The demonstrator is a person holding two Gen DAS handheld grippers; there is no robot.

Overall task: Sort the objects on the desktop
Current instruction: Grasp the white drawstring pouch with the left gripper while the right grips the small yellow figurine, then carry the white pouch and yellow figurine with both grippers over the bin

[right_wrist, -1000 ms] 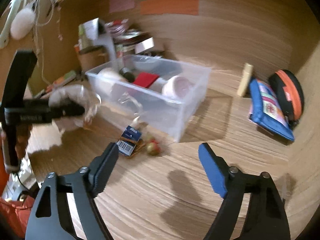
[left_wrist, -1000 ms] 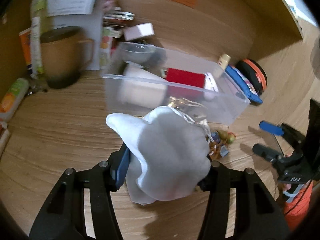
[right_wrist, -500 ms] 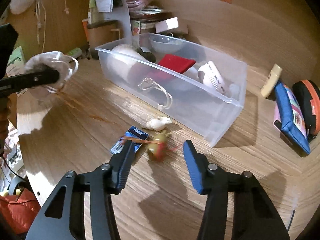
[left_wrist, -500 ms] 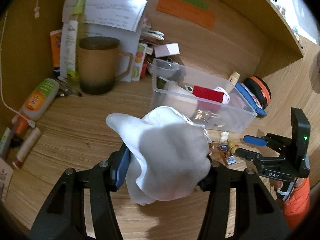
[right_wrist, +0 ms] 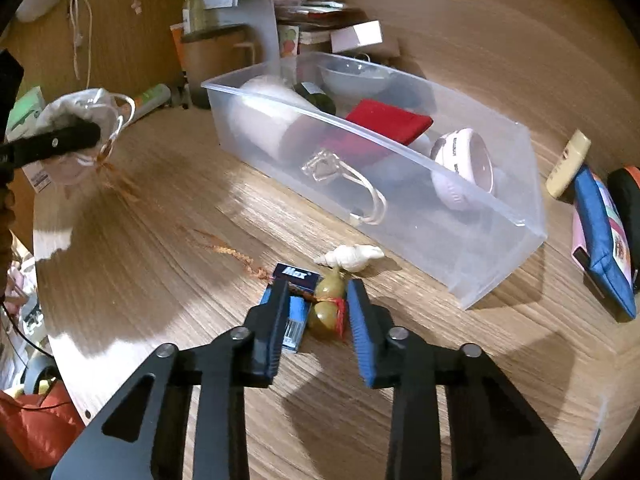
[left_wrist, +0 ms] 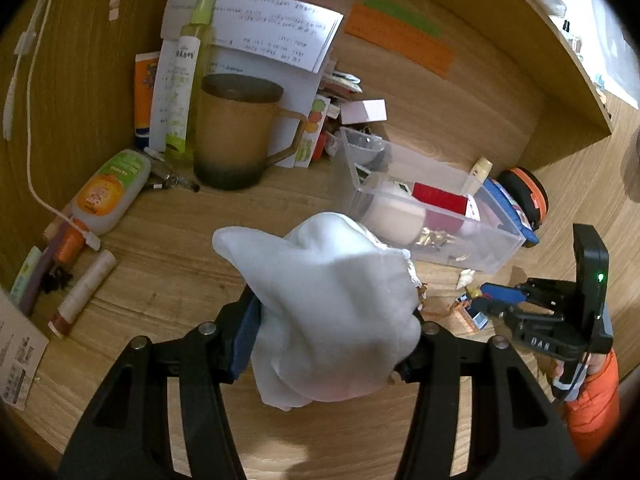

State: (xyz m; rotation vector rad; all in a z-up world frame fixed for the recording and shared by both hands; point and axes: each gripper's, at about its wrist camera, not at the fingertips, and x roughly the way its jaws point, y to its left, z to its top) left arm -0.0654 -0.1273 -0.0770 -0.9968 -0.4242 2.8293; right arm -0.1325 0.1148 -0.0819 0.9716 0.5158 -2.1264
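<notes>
We hold the left tool (left_wrist: 332, 332) clamped on a white pouch (left_wrist: 332, 300), which bulges up between its two fingers and hides most of what lies straight ahead. From the right wrist view the same pouch (right_wrist: 80, 120) hangs off the desk (right_wrist: 160, 280), well to the left of the bin (right_wrist: 400, 184), with a reddish cord trailing from it down toward the wood.

The right tool (right_wrist: 316, 308) sits low at the desk with its fingers apart, one on each side of a small gourd charm (right_wrist: 328, 308) tied with red thread; whether the pads touch it we cannot tell. The left finger (right_wrist: 276, 320) lies over a blue box (right_wrist: 294, 304) printed "Max", which is just beside the gourd. A pale shell (right_wrist: 352, 258) rests just beyond them, near the bin's front wall.

The bin is clear plastic and carries a red wallet (right_wrist: 388, 120), a white round device (right_wrist: 464, 164), a clear bowl (right_wrist: 352, 76) and a pale roll (right_wrist: 268, 116) (the rest is too blurred to name). To its right lie a blue case (right_wrist: 600, 236) and a cream tube (right_wrist: 568, 164).

In the left wrist view a brown mug (left_wrist: 236, 136) stands at the back, with a lotion bottle (left_wrist: 108, 192) lying to its left.
</notes>
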